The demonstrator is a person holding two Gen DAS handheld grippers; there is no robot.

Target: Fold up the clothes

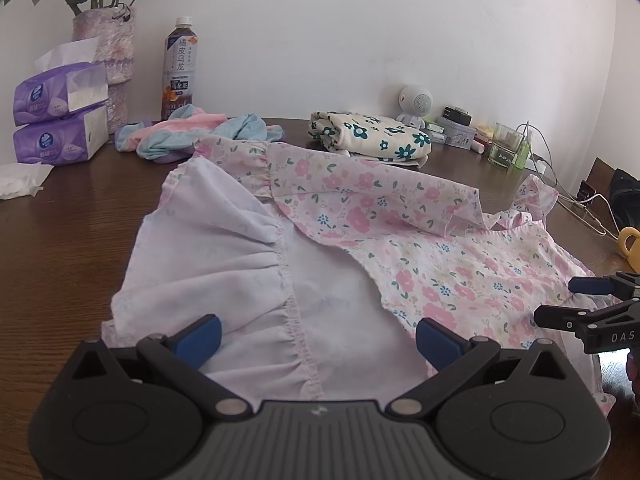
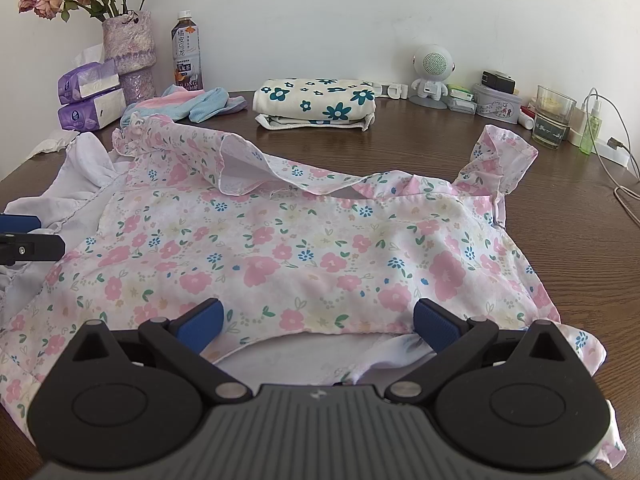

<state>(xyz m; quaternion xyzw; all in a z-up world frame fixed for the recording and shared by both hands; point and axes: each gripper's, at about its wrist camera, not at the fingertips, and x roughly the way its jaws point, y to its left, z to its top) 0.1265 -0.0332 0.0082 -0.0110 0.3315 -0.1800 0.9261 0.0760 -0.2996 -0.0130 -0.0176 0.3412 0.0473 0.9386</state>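
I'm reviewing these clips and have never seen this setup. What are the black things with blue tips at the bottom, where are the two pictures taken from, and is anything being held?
No robot here: a person holds a two-finger tool in each hand, with a fisheye camera on each looking along its fingers. One picture comes from the left tool, the other from the right tool. Both are open and hold nothing, hovering over a pink floral garment spread on a wooden table, partly turned to show its pale inside. Behind lie a folded cream flowered cloth, a crumpled pink and blue cloth, tissue packs, a drink bottle and a vase.
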